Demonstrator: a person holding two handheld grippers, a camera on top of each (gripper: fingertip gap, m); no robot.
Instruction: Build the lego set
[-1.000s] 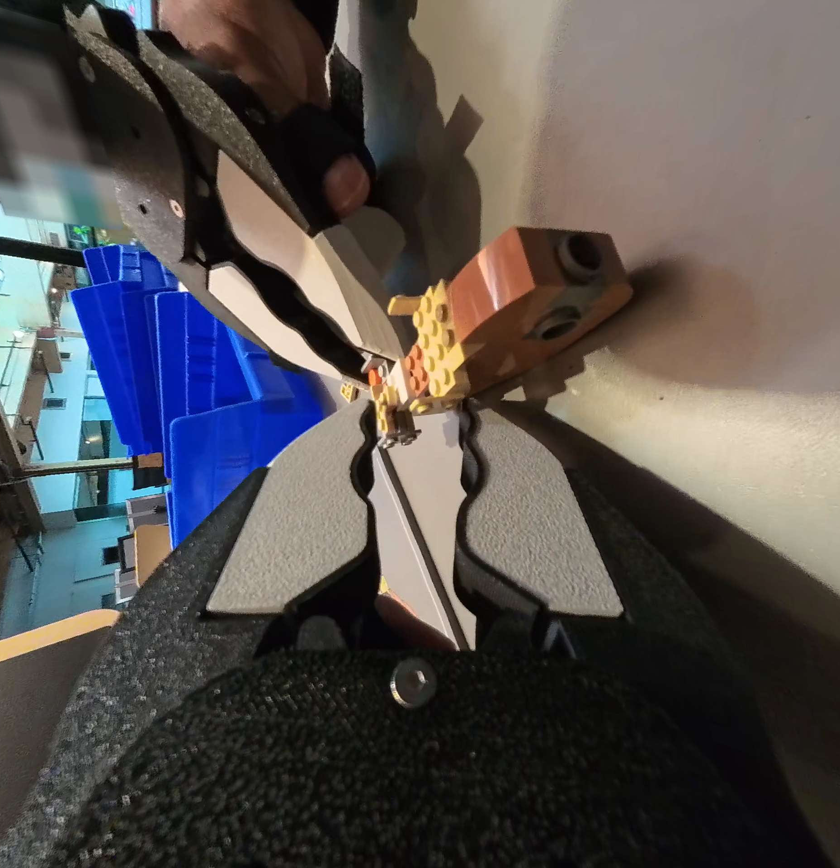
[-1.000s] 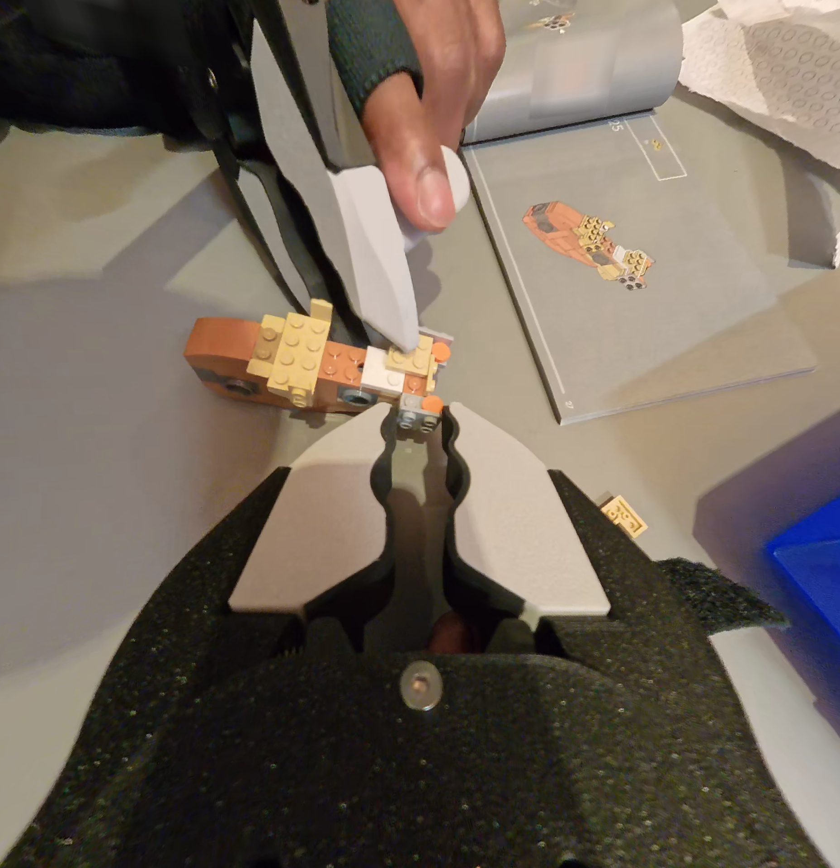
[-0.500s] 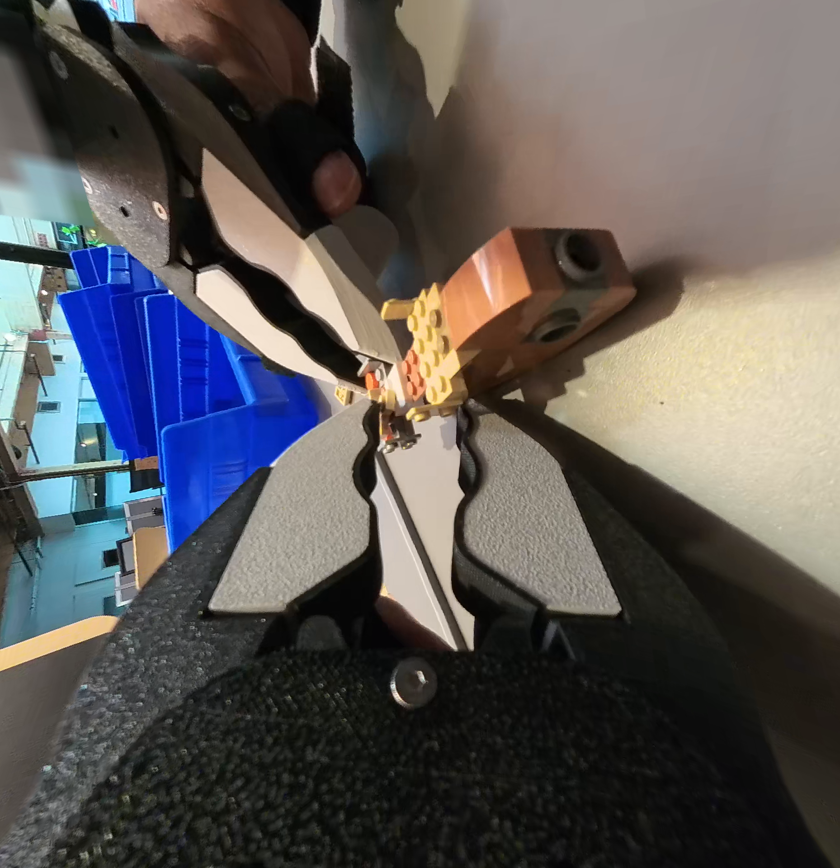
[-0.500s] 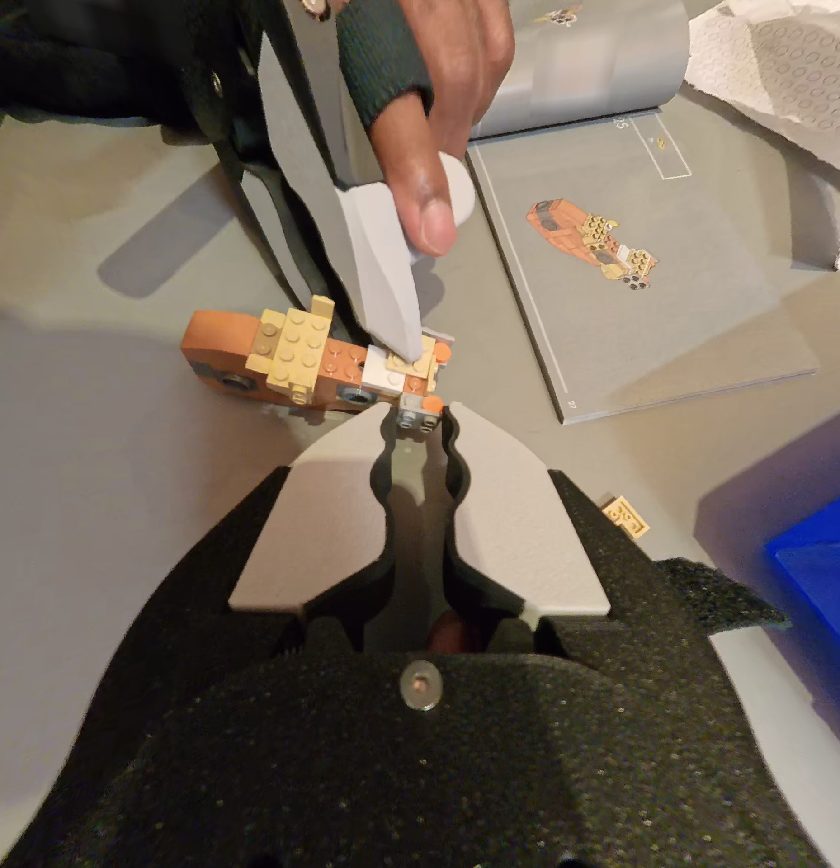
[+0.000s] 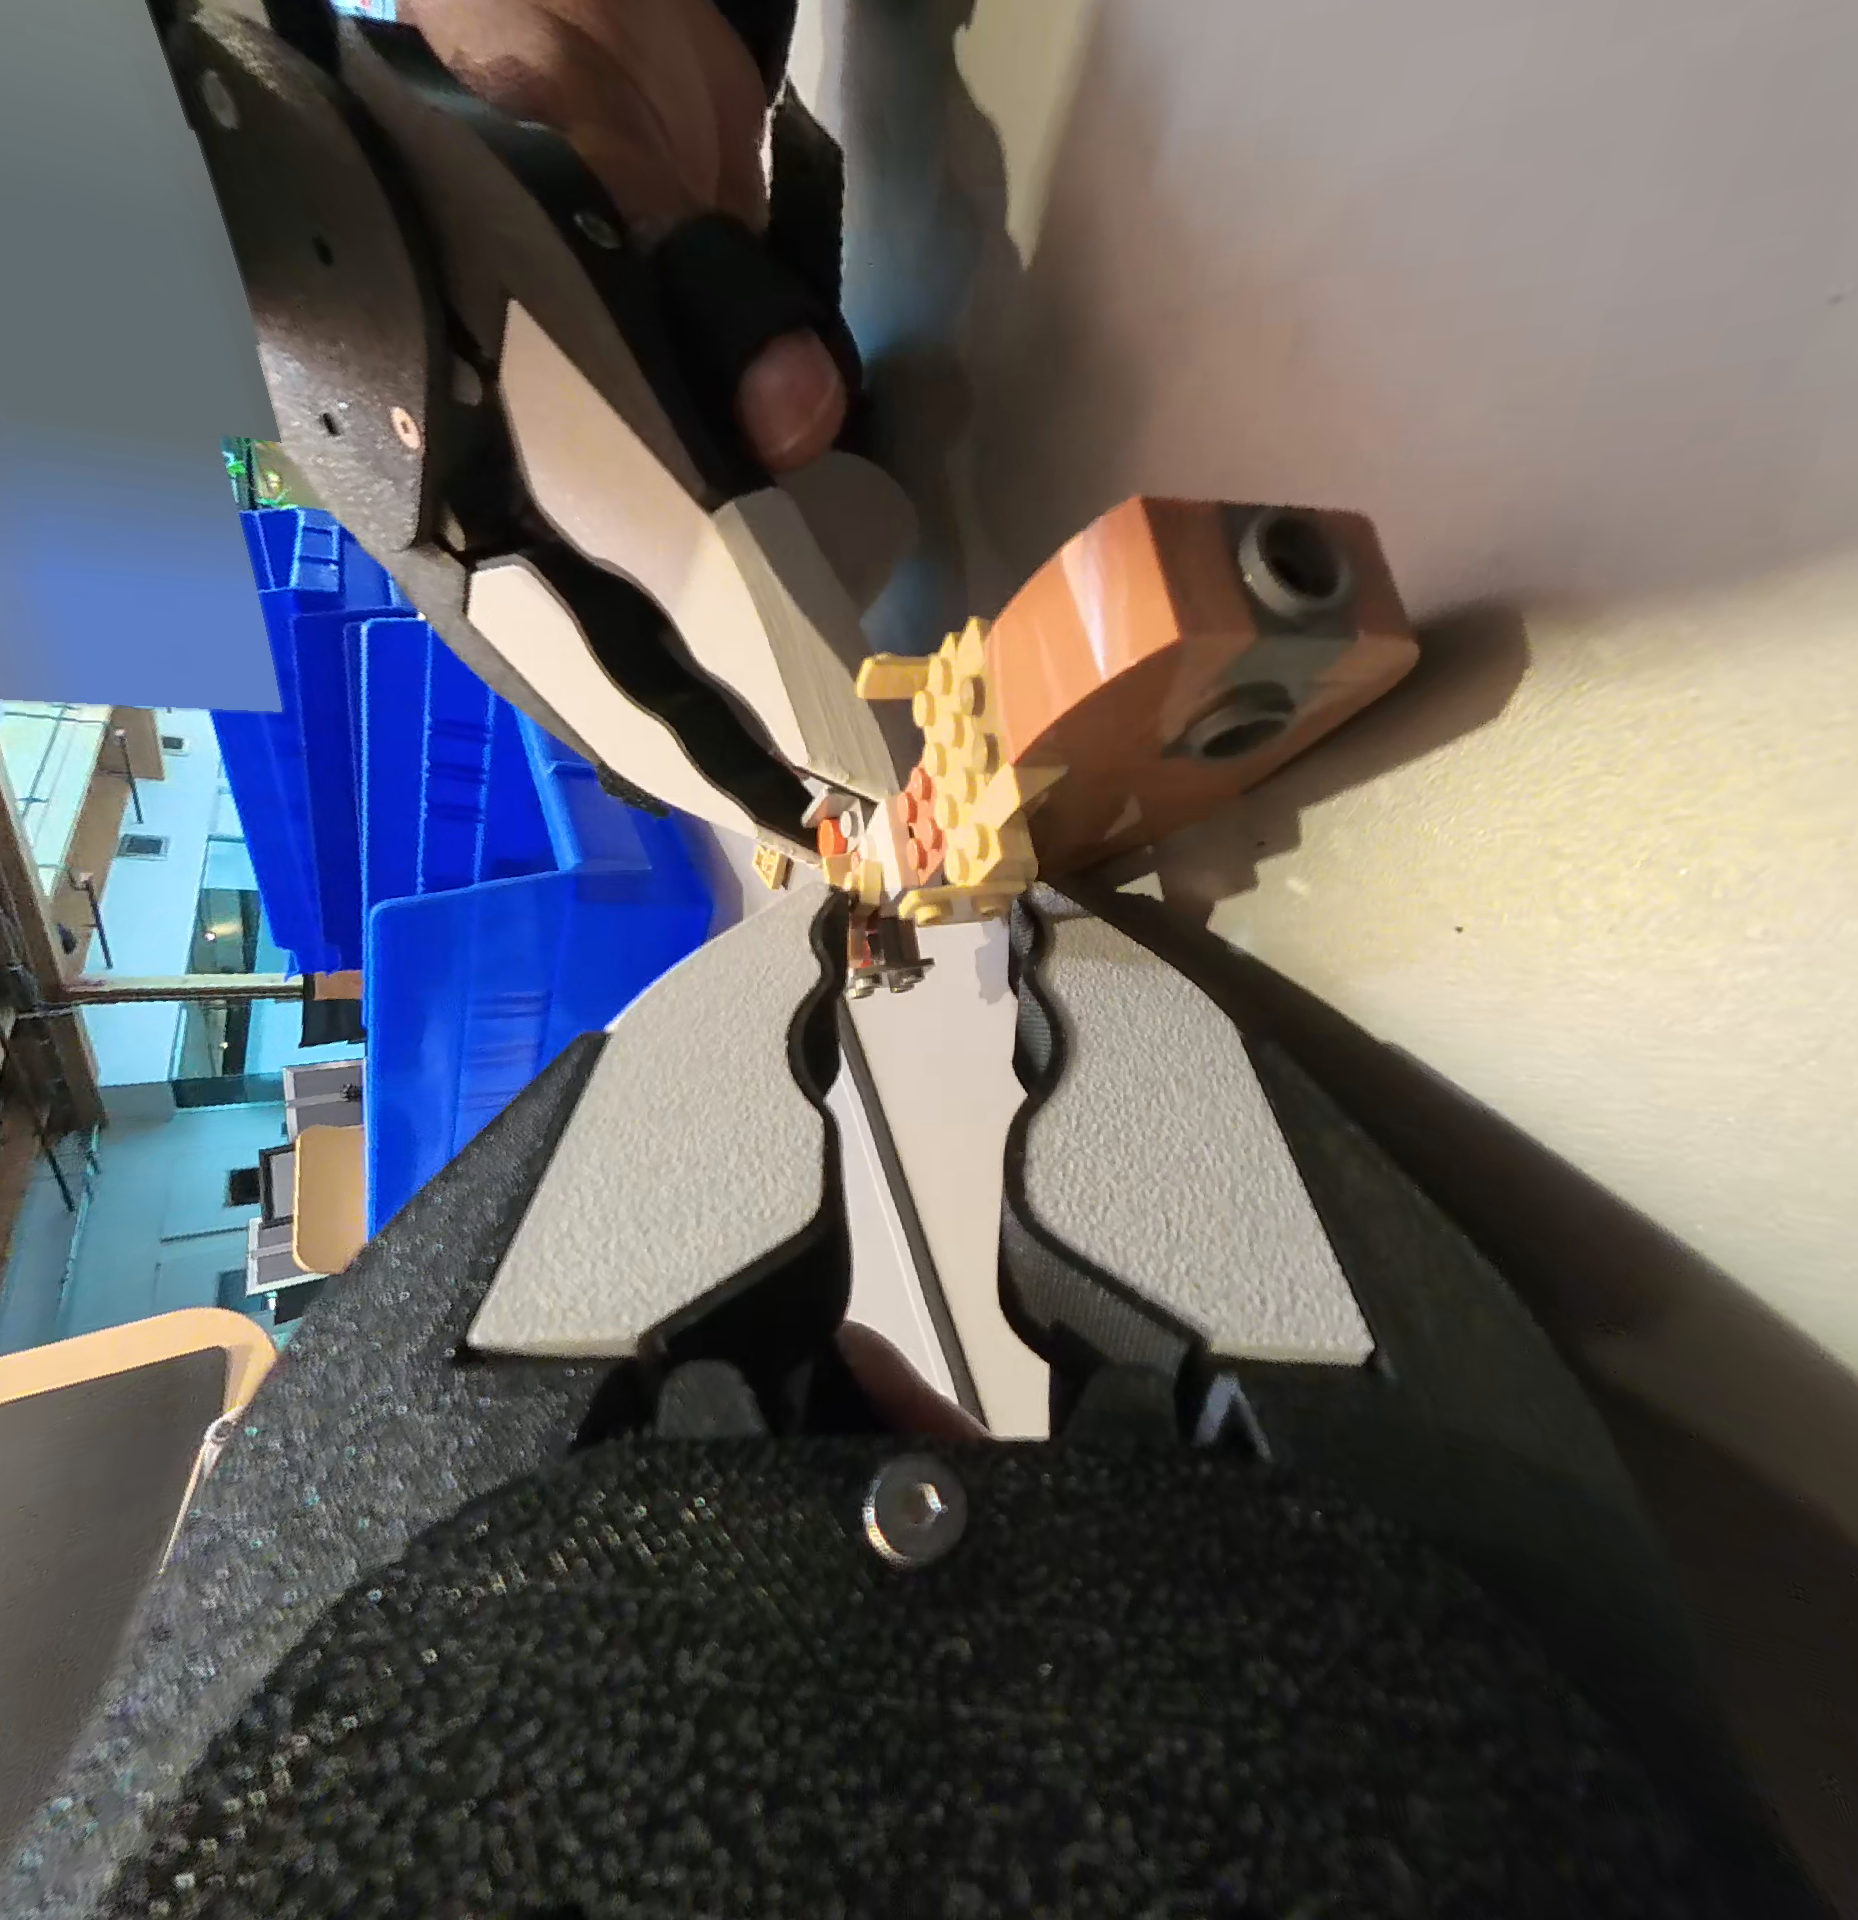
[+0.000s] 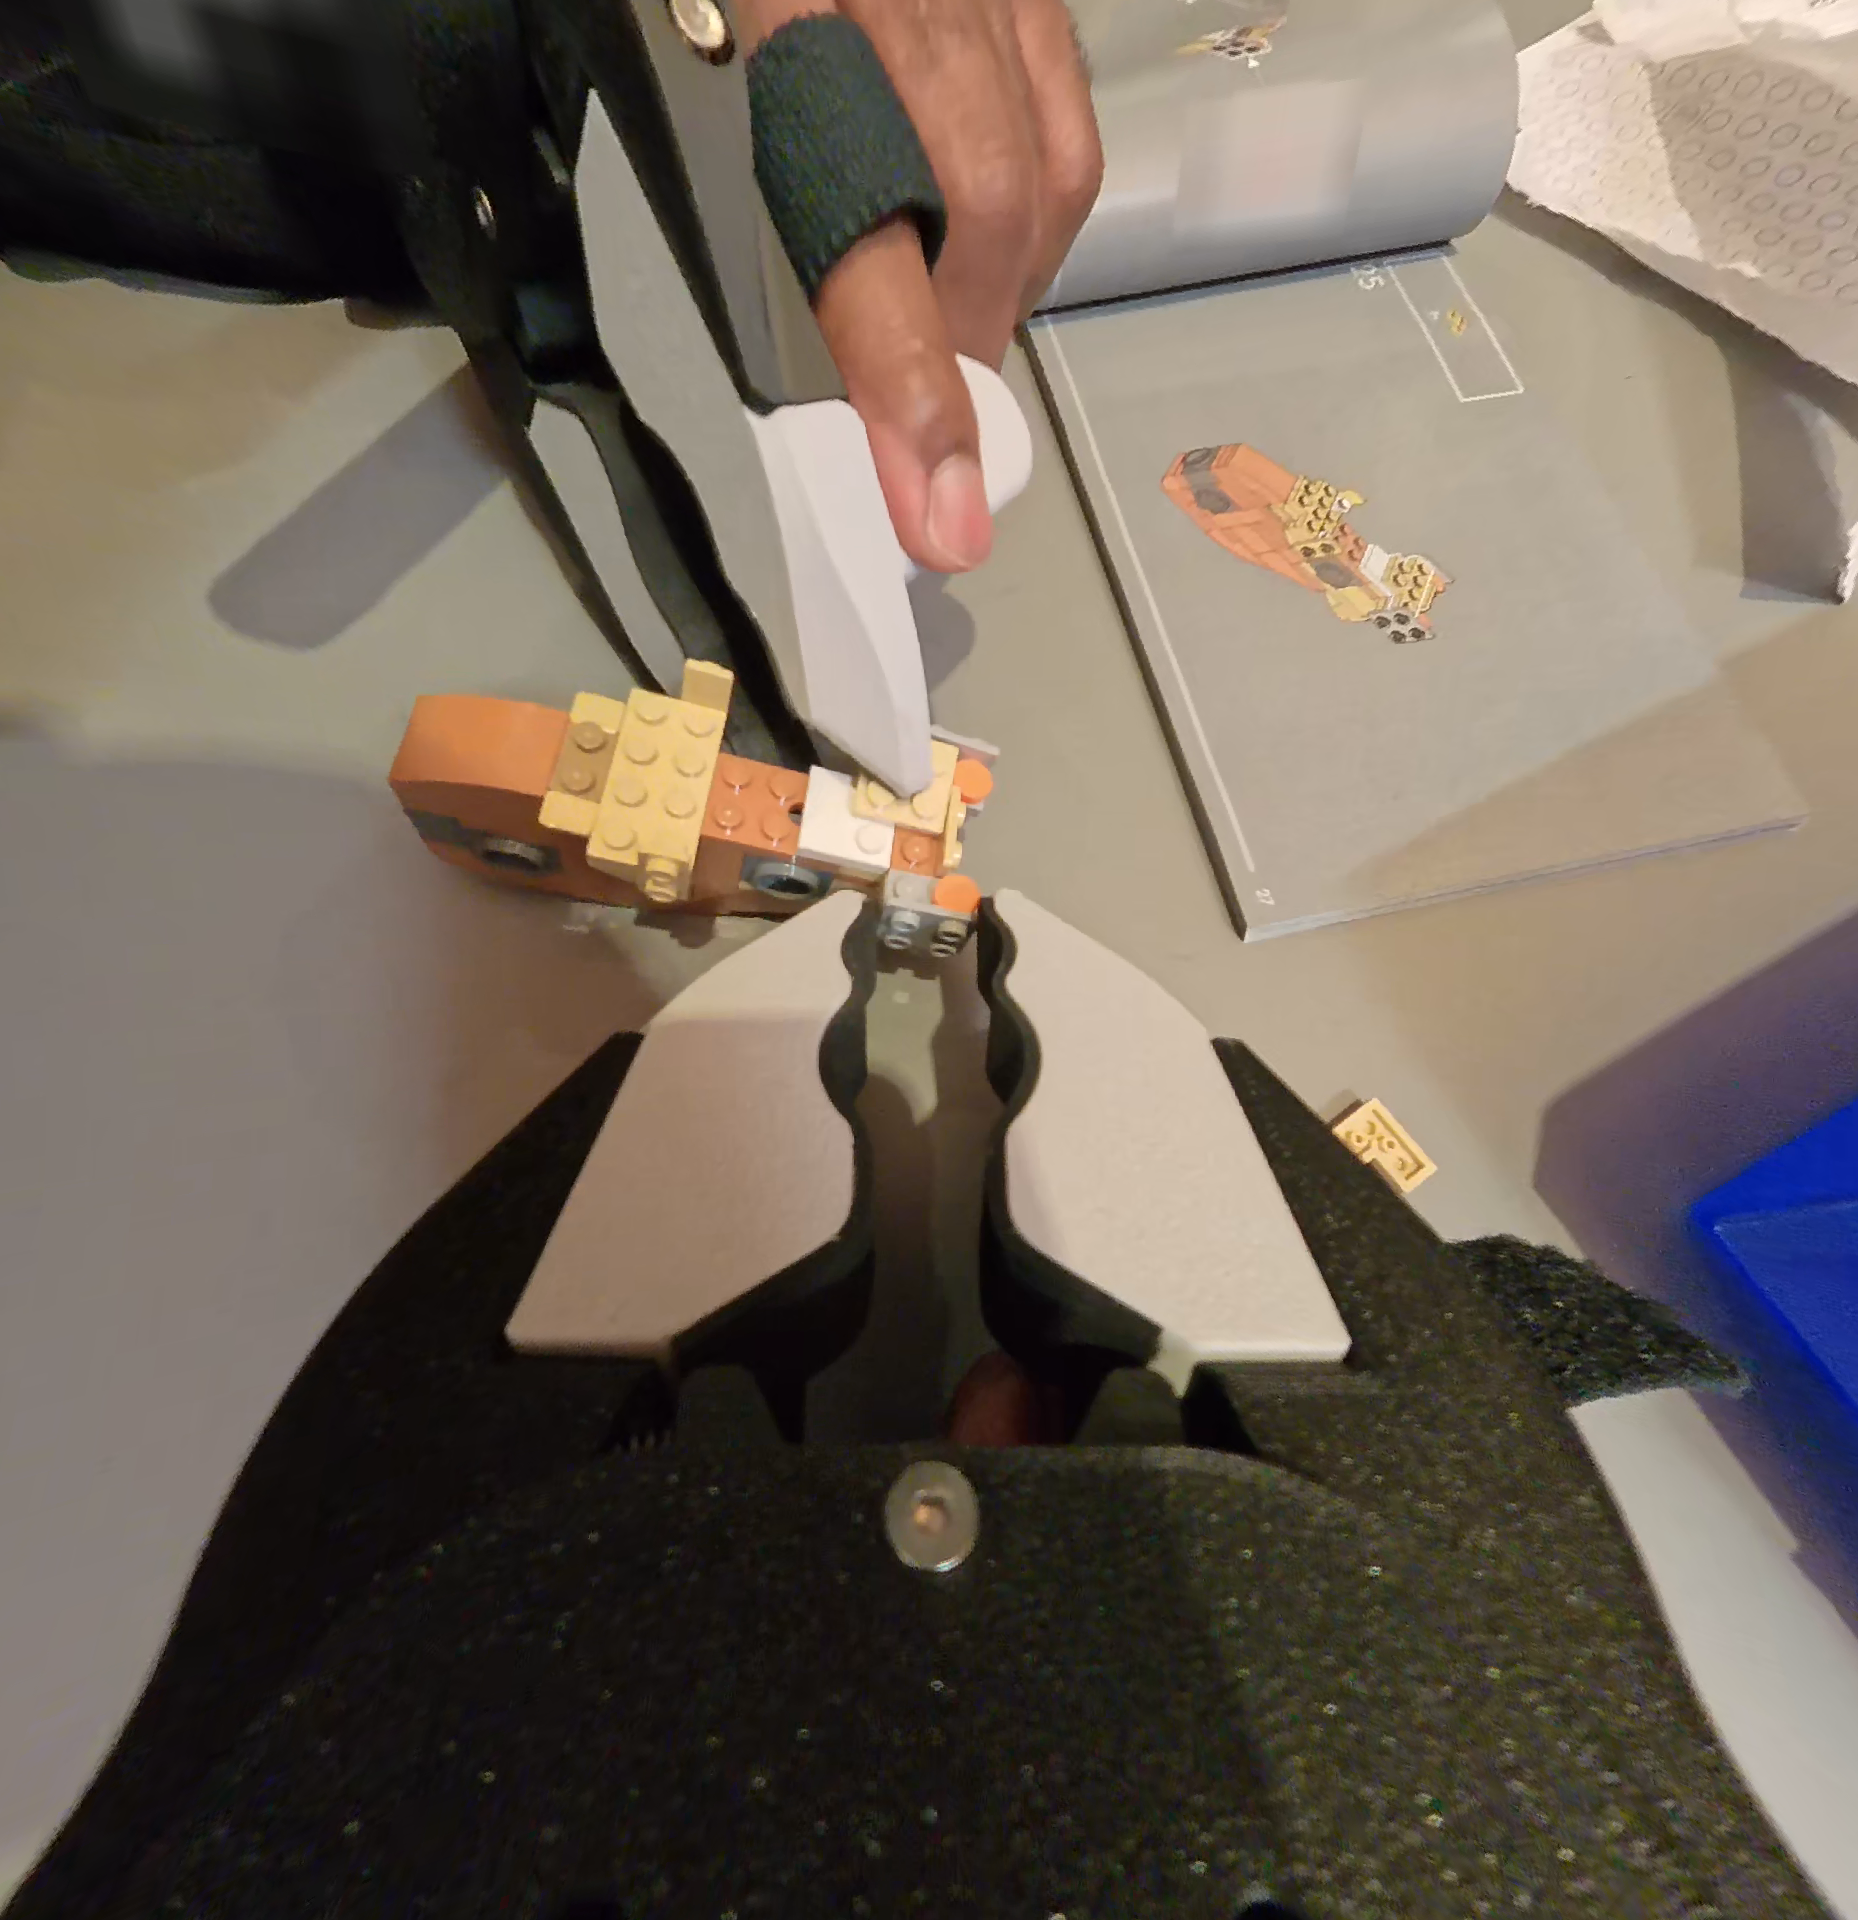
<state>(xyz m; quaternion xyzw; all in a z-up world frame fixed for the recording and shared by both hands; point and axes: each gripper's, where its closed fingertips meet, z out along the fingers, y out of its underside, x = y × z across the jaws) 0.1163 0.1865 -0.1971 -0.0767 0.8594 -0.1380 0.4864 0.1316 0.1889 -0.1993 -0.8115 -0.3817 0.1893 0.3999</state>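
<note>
Warm overhead light; the table (image 6: 229,1091) reads patchy, bright bands beside soft-edged grey shadows. Left wrist view: strong fisheye bend at the edges, cool daylight far left, a bright yellowish patch at right. Near foam housings slightly soft, mid-frame sharp; no hard glare.

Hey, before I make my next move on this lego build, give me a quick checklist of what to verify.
1. Lego model flat on the table: ok.
2. Small grey piece between the right gripper fingertips: ok.
3. Right gripper actually clamped on that piece: cannot tell.
4. Left gripper steadying the model, tip on the tan plate: ok; its clamp, cannot tell.
5. Instruction booklet open and in sight: ok.
6. Loose tan piece lying apart from the right gripper, on the table: ok.
</note>
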